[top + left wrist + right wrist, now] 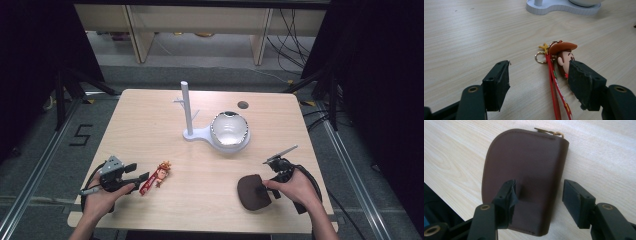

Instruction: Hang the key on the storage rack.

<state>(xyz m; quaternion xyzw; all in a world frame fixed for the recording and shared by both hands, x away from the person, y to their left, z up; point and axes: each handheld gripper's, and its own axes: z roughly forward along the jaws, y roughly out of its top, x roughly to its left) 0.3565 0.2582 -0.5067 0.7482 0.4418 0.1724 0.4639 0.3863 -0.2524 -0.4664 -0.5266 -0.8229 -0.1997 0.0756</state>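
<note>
A dark brown zip pouch lies flat near the table's front right edge. My right gripper reaches it from the right. In the right gripper view the pouch lies under the open right gripper, one jaw over the leather, the other past its edge, pads not pressing. A cowboy-figure keychain on a red strap lies at the front left. My left gripper stands open beside it. In the left gripper view the strap runs between the open left gripper's jaws, and the figure's head sits by the right jaw.
A white stand with a post and small pegs rises mid-table, and a shiny round bowl rests on its base. A dark round hole marks the tabletop behind it. Dark floor and cables surround the table.
</note>
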